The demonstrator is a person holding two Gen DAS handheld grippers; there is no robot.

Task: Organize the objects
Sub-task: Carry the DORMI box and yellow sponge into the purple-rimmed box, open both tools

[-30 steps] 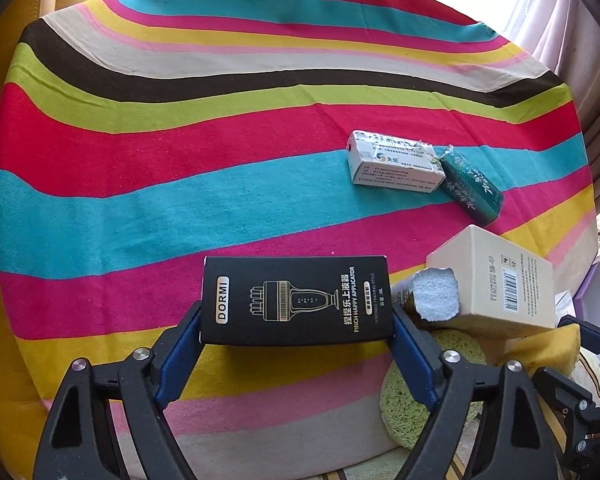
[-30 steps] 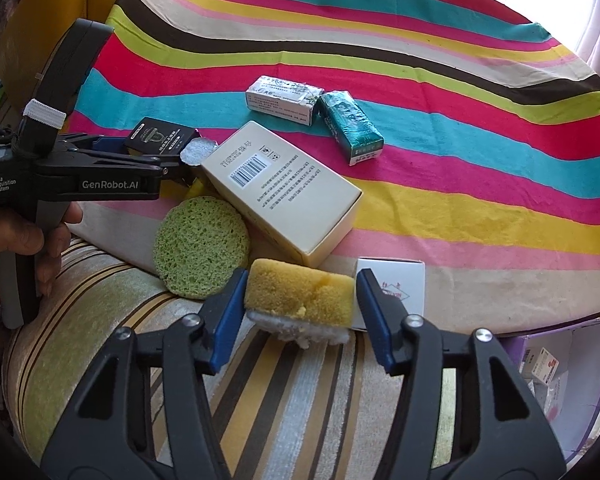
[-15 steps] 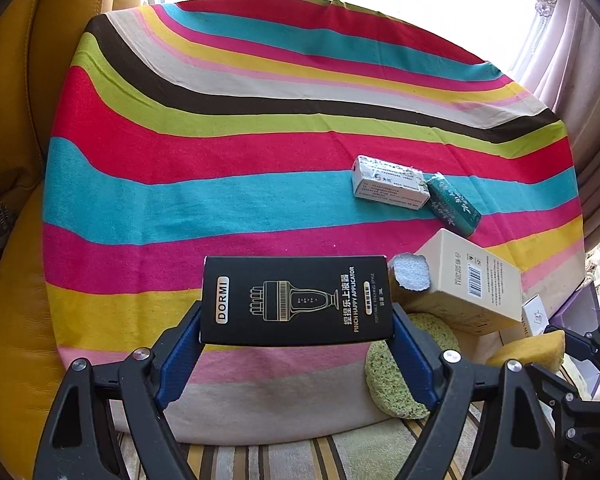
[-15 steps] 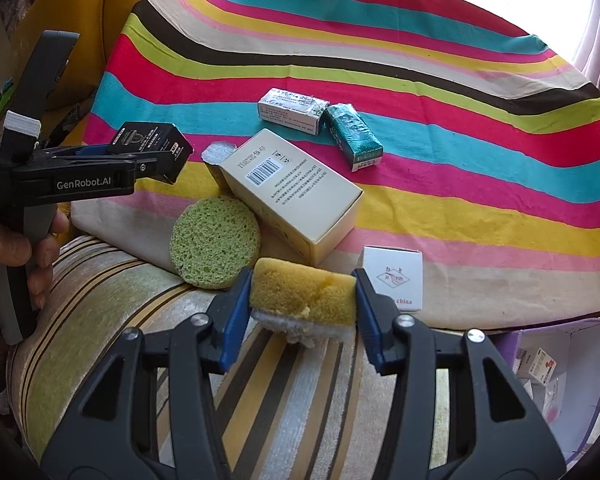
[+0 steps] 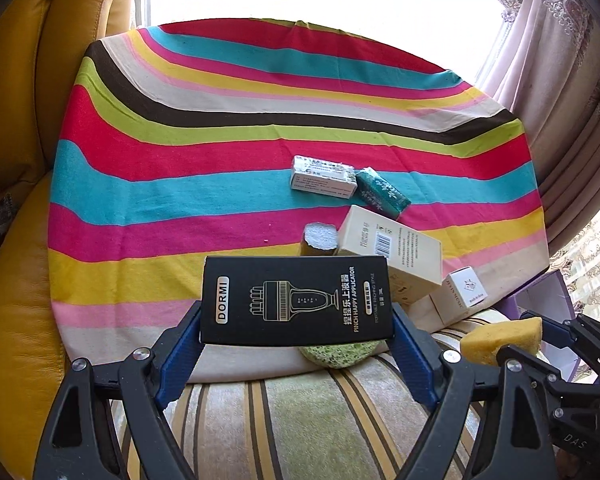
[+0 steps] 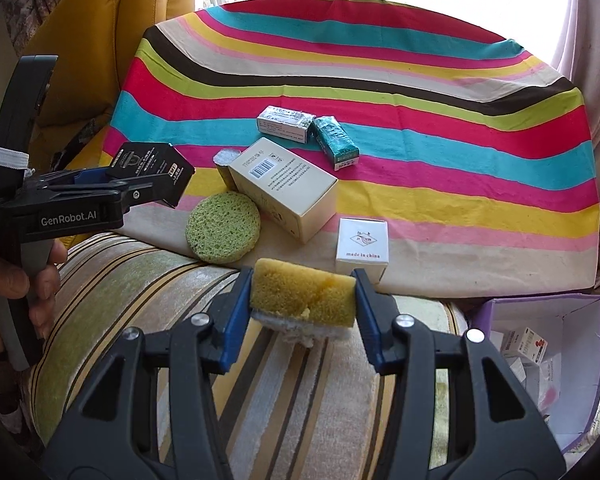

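On the striped cloth covering the worktop, a cream barcode carton sits at centre, a round green sponge leaning at its 8 o'clock, a small white box at its 4 o'clock, and a white medicine box beside a teal packet at 12 o'clock. An open purple box stands at 5 o'clock. The left gripper, tilted downward in a person's hand, clamps a black DORMI carton wide above the striped cushion. The right gripper, also tilted downward, squeezes a yellow rectangular sponge.

Matt woven striped cloth, porous yellow sponge, glossy black carton
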